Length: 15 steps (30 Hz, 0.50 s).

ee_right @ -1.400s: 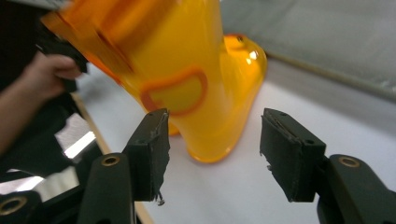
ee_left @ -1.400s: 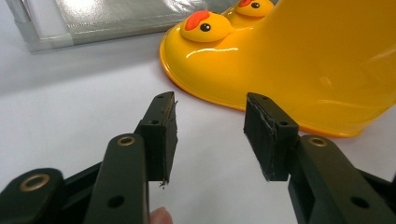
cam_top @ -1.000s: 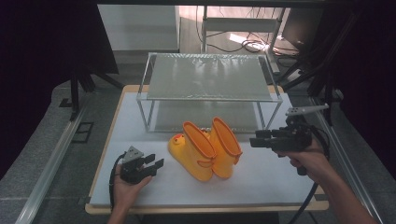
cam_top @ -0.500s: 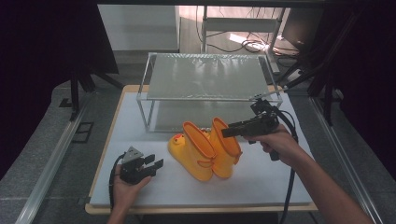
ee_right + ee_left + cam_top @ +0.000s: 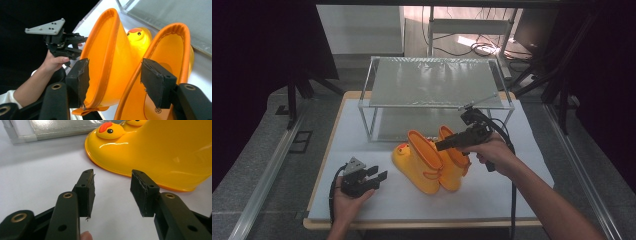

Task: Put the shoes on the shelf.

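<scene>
A pair of yellow rubber boots [image 5: 432, 162] stands upright near the middle of the table [image 5: 492, 200], side by side and touching, a little nearer the front edge than the back. The left boot [image 5: 418, 161] carries a small duck face [image 5: 401, 149] with an orange beak on its toe, pointing toward the table's left edge; the right boot [image 5: 454, 159] sits just behind it as seen from the left. In the right gripper view both shafts gape open at the top, the left boot's [image 5: 105, 62] rim and the right boot's [image 5: 160, 57] rim running close together between the black jaws.

The right gripper [image 5: 451, 143] hangs over the boot tops, held by the person's right hand [image 5: 494, 152] coming in from the front right corner. Its jaws are spread wide, one outside the left boot's rim and the other over the right boot's opening; whether either pad [image 5: 78, 80] actually touches rubber is hard to say from here, but nothing is pinched.

The left gripper [image 5: 374, 177] rests low near the front left part of the table, cupped in the left hand [image 5: 347, 197], a grey three-cornered plate [image 5: 354, 165] on top. Its jaws also stand apart with bare white table between them, aimed at the toe of the near boot [image 5: 155, 152] and close to it without touching.

Behind the boots, toward the back edge, stands a metal-framed rack [image 5: 432, 82] with a flat clear top shelf and a lower shelf beneath.
</scene>
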Each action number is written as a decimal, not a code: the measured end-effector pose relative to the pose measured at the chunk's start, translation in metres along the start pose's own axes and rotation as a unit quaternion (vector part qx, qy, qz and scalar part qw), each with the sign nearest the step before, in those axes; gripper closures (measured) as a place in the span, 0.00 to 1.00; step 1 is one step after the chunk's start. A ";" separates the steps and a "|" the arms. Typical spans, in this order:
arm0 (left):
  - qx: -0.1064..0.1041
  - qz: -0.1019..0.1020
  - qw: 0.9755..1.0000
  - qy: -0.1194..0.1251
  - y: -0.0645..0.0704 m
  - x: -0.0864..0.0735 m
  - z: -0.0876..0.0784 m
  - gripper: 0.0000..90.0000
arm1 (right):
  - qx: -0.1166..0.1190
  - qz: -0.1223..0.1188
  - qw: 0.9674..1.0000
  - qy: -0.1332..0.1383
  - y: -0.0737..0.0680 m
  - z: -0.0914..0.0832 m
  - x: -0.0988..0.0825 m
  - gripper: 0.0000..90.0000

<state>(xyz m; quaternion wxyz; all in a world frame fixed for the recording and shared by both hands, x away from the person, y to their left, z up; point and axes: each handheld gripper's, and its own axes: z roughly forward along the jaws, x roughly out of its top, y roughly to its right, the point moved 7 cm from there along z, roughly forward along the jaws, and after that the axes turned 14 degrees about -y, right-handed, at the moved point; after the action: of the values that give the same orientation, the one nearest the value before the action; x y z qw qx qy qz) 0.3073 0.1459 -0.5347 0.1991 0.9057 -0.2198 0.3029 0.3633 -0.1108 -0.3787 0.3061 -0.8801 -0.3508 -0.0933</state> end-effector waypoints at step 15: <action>-0.001 0.000 1.000 0.001 0.000 0.000 -0.001 0.60 | -0.076 0.019 0.995 -0.056 -0.003 0.026 0.007 0.34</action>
<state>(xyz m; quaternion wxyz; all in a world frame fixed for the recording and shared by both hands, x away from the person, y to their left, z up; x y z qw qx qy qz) 0.3070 0.1463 -0.5344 0.2003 0.9052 -0.2201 0.3034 0.3655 -0.0892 -0.3956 0.2203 -0.9111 -0.3423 -0.0641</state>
